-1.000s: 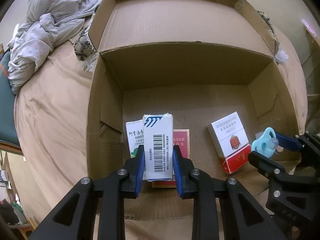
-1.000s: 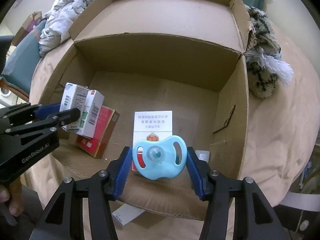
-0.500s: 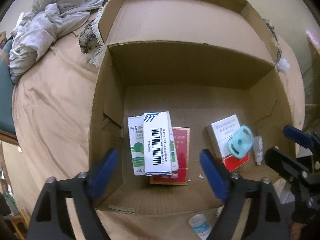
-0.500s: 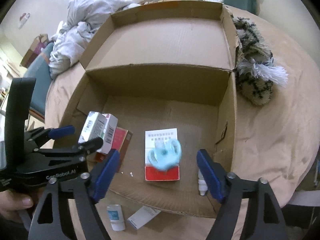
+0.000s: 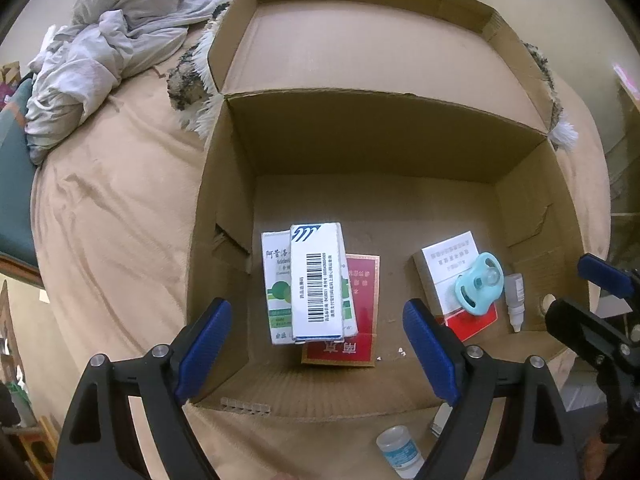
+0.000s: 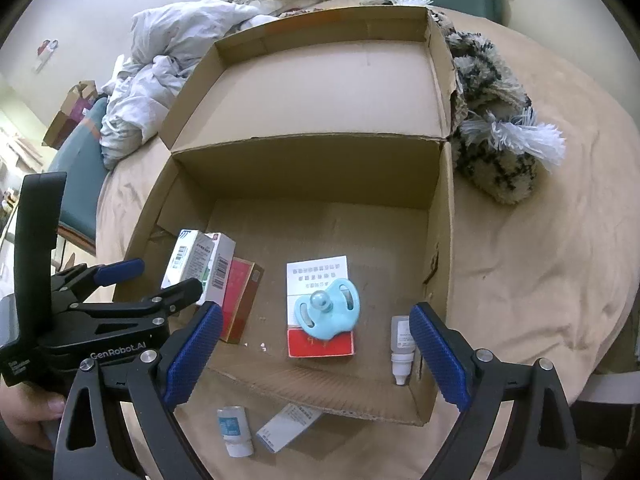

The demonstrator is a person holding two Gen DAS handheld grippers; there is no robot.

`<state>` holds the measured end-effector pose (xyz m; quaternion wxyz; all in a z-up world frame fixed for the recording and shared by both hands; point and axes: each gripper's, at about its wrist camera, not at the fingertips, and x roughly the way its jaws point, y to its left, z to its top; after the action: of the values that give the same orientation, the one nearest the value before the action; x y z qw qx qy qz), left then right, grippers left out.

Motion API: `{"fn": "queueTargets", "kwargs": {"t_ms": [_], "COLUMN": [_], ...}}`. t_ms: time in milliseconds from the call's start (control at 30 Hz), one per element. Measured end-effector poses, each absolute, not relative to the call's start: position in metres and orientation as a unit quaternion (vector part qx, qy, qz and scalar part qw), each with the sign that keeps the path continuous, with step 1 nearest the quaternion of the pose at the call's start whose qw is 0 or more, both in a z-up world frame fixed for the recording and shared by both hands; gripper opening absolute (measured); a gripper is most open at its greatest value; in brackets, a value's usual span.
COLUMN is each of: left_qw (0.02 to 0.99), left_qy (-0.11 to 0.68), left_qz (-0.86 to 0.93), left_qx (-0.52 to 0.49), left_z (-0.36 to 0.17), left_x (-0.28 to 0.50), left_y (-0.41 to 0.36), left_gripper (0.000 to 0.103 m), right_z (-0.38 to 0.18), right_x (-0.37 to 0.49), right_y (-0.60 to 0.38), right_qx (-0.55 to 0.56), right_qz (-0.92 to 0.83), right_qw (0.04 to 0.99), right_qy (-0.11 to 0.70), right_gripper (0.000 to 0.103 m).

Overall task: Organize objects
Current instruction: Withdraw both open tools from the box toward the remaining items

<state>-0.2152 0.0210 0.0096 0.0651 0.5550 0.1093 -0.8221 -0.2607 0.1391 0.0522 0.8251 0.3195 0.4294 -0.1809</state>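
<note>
An open cardboard box (image 5: 224, 216) (image 6: 440, 240) lies on a tan blanket. Inside, a white barcode carton (image 5: 318, 280) (image 6: 188, 256) rests on a green-and-white carton (image 5: 276, 280) and a red pack (image 5: 360, 280) (image 6: 240, 300). A light blue pacifier (image 5: 480, 284) (image 6: 326, 314) lies on a white-and-red pack (image 5: 444, 264) (image 6: 318, 272). A small dropper bottle (image 5: 514, 300) (image 6: 402, 344) lies by the right wall. My left gripper (image 5: 316, 346) is open and empty above the cartons. My right gripper (image 6: 316, 354) is open and empty above the pacifier.
Outside the box's near edge lie a small white bottle (image 5: 400, 452) (image 6: 234, 430) and a flat white carton (image 6: 286, 426). A speckled fluffy cloth (image 6: 496, 128) lies right of the box, crumpled grey clothing (image 5: 112, 36) to the left.
Both grippers opened, released the barcode carton and the pacifier into the box, then pulled back and up. The pacifier now rests on the white-and-red pack.
</note>
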Motion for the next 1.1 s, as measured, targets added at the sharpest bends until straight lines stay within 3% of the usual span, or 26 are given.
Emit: {"fn": "queueTargets", "kwargs": {"t_ms": [1100], "left_qw": [0.088], "left_qy": [0.107], "left_qz": [-0.812], "left_qx": [0.568], "left_z": [0.055], "left_x": [-0.140], "left_y": [0.034], "left_gripper": [0.086], "right_z": [0.075], "right_x": [-0.312], "right_y": [0.155], "right_qx": [0.339], "right_qz": [-0.156], "right_qw": [0.836], "right_qy": [0.403], "right_gripper": [0.100]}}
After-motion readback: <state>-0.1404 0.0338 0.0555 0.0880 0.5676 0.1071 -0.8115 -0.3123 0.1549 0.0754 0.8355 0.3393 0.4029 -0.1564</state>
